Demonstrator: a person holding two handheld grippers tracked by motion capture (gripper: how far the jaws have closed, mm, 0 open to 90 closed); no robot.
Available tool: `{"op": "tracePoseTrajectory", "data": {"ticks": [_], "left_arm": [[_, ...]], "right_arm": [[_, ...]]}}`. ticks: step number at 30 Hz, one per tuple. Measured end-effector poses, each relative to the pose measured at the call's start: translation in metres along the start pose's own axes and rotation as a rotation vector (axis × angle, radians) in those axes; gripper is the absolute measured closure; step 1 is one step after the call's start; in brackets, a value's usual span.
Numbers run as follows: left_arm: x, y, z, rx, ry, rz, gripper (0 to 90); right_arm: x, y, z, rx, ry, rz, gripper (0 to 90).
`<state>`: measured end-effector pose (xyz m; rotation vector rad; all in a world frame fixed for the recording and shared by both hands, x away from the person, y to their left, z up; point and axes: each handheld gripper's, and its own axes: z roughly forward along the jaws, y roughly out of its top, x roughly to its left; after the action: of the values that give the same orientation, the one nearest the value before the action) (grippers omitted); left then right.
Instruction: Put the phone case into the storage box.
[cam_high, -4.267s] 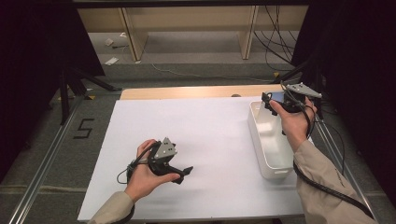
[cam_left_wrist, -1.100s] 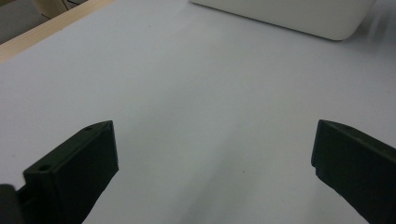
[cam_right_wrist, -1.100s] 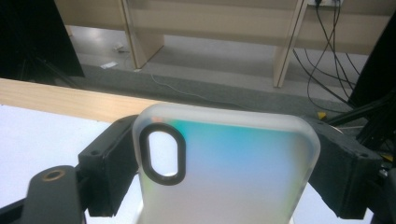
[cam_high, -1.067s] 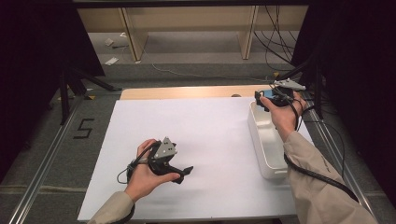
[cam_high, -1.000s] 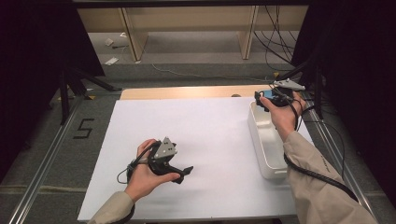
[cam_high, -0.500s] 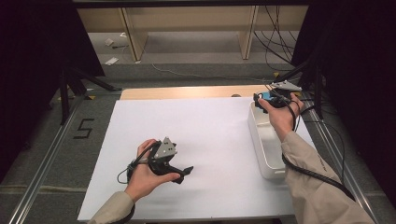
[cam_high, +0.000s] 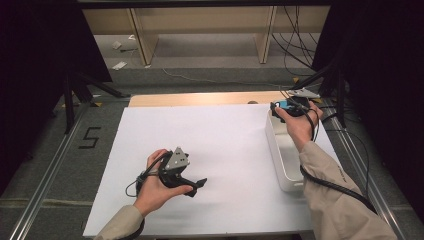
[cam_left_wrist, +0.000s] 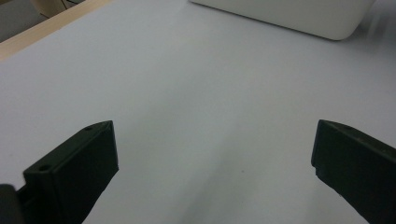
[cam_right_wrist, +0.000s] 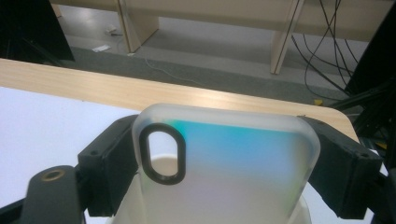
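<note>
Currently your right gripper (cam_high: 283, 105) holds a frosted translucent phone case with a blue-to-pale tint and a black-ringed oval camera cutout (cam_right_wrist: 224, 163); its fingers (cam_right_wrist: 109, 161) press on the case's two side edges, so the wide spread is a grip, not empty jaws; the case hangs over the far end of the white rectangular plastic bin (cam_high: 282, 155), which sits at the right side of the white sheet on the counter (cam_high: 220, 145). Your left gripper (cam_high: 192, 184) rests low over bare sheet near the front, well apart from the bin; fingers (cam_left_wrist: 79, 163) wide, nothing between them.

Risks, as judged from here:
- case is soft and thin; squeeze harder and it may bow and pop out sideways; ease off too soon and it drops outside the bin, since it sits close to the far rim;
- grip is on the edges alone, so a quick wrist turn could let it swivel between the pads;
- your right cable (cam_high: 332, 187) trails along the bin's outer side; a tug could shift the light bin.
</note>
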<state>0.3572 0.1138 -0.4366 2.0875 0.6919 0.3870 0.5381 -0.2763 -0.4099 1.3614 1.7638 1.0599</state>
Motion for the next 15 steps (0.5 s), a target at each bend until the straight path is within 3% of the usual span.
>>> {"op": "tracePoseTrajectory", "data": {"ticks": [15], "left_arm": [[0.0004,-0.0001,-0.0001,0.000,0.000,0.000,0.0]], "right_arm": [[-0.0013,-0.0011,0.0057,-0.015,-0.004,0.013,17.2]]}}
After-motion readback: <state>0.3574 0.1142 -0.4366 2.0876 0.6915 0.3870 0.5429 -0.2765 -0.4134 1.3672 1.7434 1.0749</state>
